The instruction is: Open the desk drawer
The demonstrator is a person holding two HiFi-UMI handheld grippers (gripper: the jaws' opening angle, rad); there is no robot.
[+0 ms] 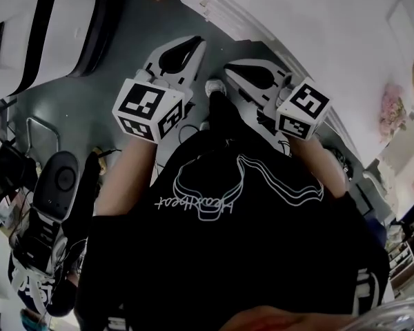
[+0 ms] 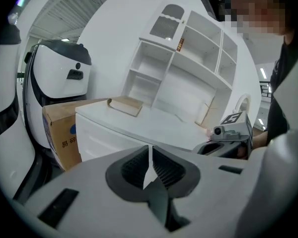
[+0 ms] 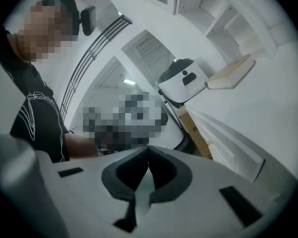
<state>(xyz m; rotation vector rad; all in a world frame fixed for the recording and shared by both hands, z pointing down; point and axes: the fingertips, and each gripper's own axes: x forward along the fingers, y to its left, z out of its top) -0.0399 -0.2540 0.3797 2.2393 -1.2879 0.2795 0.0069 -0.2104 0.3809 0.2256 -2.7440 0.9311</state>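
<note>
White bench [image 2: 159, 120], its drawer front [image 2: 103, 136] at ten o'clock from the left tool [image 2: 149, 152], left tool closed and empty, right tool [image 3: 148, 150] closed and empty too, both apart from the drawer front.

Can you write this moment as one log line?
left claw: shut, empty | right claw: shut, empty | desk: not touched yet
</note>
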